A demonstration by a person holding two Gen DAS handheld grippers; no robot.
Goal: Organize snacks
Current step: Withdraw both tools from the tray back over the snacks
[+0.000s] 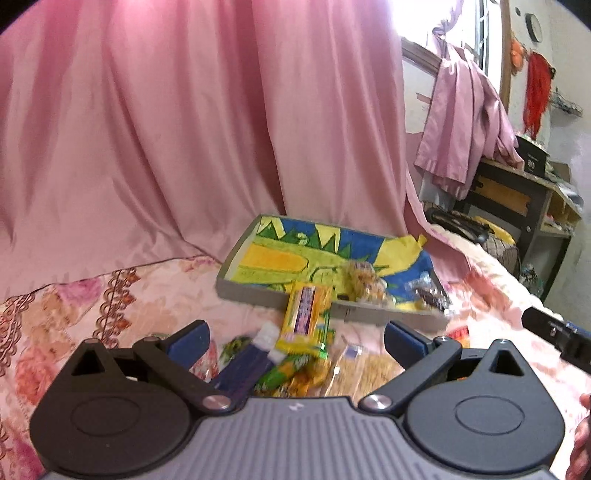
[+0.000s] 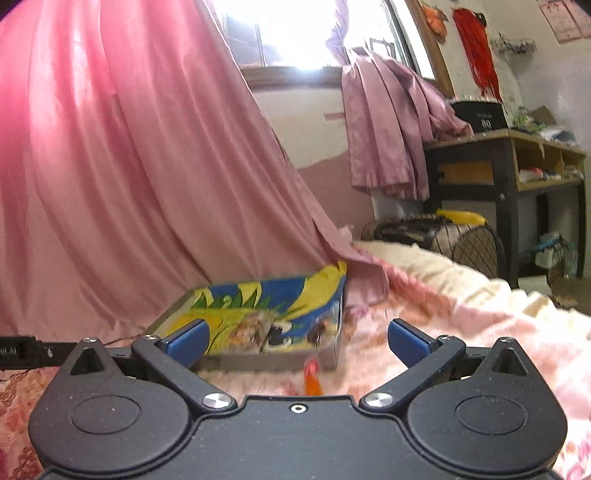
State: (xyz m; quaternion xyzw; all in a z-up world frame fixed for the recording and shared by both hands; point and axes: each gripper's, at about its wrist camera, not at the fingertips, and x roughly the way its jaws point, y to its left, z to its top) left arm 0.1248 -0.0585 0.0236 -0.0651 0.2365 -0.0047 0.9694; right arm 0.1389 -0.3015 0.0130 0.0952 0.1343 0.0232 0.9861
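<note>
Pink curtain hanging behind a floral bedspread on the bed. Grey tray with a blue-and-yellow liner resting on the bedspread, some snacks inside; yellow snack pack leaning over its near rim, loose snacks heaped just below. Left gripper and right gripper: fingers spread fully wide, gripping nothing.

A home bedroom: floral bedspread, pink curtain, window, cluttered wooden desk.
</note>
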